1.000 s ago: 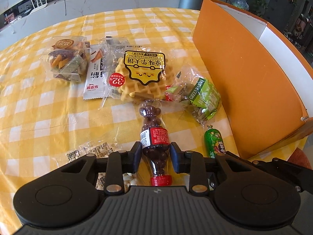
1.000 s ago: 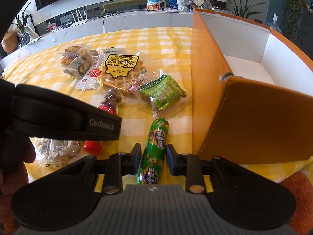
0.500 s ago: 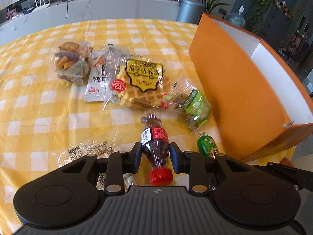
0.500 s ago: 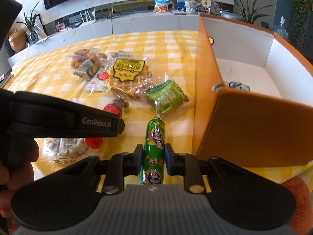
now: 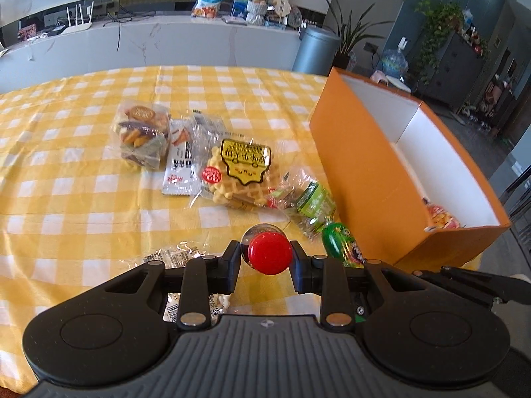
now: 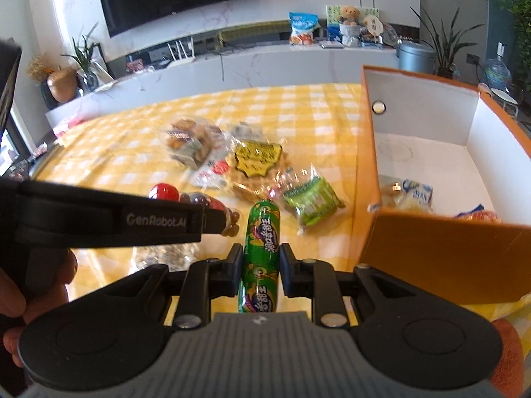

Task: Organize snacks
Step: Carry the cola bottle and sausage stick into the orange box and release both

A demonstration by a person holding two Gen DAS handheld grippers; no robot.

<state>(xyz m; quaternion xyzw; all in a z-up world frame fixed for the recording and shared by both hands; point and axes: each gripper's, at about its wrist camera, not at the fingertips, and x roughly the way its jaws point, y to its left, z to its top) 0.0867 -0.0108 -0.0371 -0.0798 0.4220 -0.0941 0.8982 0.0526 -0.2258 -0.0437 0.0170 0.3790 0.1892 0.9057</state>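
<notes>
While the left hand-held gripper point(image 5: 265, 258) clamps a small clear plastic bottle point(image 5: 267, 256) of round dark candies, its glossy red cap faces the left wrist camera and hides most of the body. From the right wrist view the bottle is raised off the table point(image 6: 126, 152), cap tilted back, a red label around its middle. The right hand-held gripper point(image 6: 260, 267) is closed around a shiny green sausage-shaped snack point(image 6: 260, 258), its foil printed with cartoon faces and Chinese characters too small to read. The strap on the left unit reads "GenRobot.AI".

On the yellow-and-white checked cloth lie a crinkly clear bag with a square waffle point(image 5: 240, 174) under a yellow label and a red round "32" sticker, a green pack point(image 6: 310, 200) lettered in white, blurred, a white sachet point(image 5: 181, 167) and a clear bag of mixed crisps point(image 5: 141, 139). Just beside them stands a rigid orange box point(image 5: 358, 165), white inside, with wrapped snacks at its near end.
</notes>
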